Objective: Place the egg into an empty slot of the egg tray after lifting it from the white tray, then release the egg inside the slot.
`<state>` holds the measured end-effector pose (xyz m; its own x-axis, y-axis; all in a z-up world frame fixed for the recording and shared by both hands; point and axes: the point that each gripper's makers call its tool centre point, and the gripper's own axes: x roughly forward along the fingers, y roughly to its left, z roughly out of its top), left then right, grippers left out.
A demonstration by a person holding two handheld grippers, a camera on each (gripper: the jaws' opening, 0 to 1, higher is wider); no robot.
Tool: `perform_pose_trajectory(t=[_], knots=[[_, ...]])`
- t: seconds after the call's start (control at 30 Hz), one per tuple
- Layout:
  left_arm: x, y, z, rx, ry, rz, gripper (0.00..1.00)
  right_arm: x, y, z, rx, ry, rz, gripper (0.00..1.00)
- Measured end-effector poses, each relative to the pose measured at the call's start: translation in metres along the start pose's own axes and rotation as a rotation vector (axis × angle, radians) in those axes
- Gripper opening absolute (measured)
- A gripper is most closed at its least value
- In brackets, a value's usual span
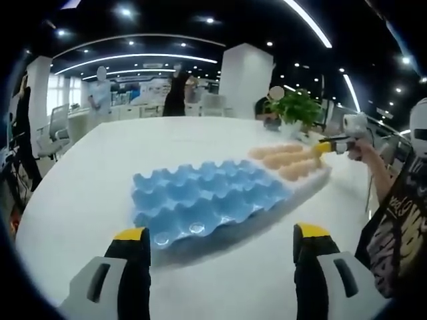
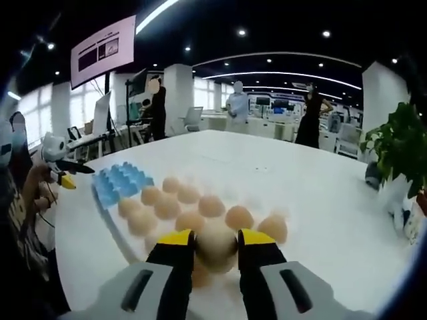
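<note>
A: What has the right gripper (image 2: pixel 215 241) got?

B: In the right gripper view its two black, yellow-tipped jaws are closed onto a pale tan egg (image 2: pixel 216 248), one jaw on each side. The egg sits low, among the other tan eggs (image 2: pixel 200 206) on the flat white tray (image 2: pixel 127 238). I cannot tell whether it is touching the tray or just clear of it; the jaws hide its underside.

A: And the blue egg tray?

B: The moulded blue plastic egg tray (image 1: pixel 203 200) lies on the white tabletop (image 1: pixel 93 187), right beside the white tray, their edges meeting or nearly so. In the left gripper view every slot I can see is empty. From the right gripper view it appears as a blue patch (image 2: pixel 120 181) beyond the eggs, toward the left.

A: The left gripper (image 1: pixel 220 243)?

B: Its jaws stand wide apart with nothing between them, hanging over the table just short of the blue tray's near edge. It is well apart from the eggs.

A: Anything else?

B: The right gripper shows in the left gripper view at the far end of the white tray, held by a person's hand (image 1: pixel 363 152). A green potted plant (image 1: pixel 297 107) stands behind it on the table.
</note>
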<state>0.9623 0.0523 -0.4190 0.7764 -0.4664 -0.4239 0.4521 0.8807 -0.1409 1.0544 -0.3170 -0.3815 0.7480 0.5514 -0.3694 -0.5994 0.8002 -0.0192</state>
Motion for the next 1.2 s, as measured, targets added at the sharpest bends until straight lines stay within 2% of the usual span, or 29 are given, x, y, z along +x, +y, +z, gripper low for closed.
perform_pose_trajectory(t=[0.6,1.07,1.2], knots=[[-0.001,0.003,-0.004,-0.005,0.003,0.012,0.90,0.020,0.030,0.015,-0.034,-0.013,0.087,0.27],[-0.002,0.004,-0.004,-0.005,-0.001,0.012,0.90,0.038,0.054,0.038,-0.063,-0.054,0.166,0.26],[-0.003,0.004,-0.004,-0.005,-0.001,0.014,0.90,0.042,0.060,0.038,-0.064,-0.047,0.185,0.26]])
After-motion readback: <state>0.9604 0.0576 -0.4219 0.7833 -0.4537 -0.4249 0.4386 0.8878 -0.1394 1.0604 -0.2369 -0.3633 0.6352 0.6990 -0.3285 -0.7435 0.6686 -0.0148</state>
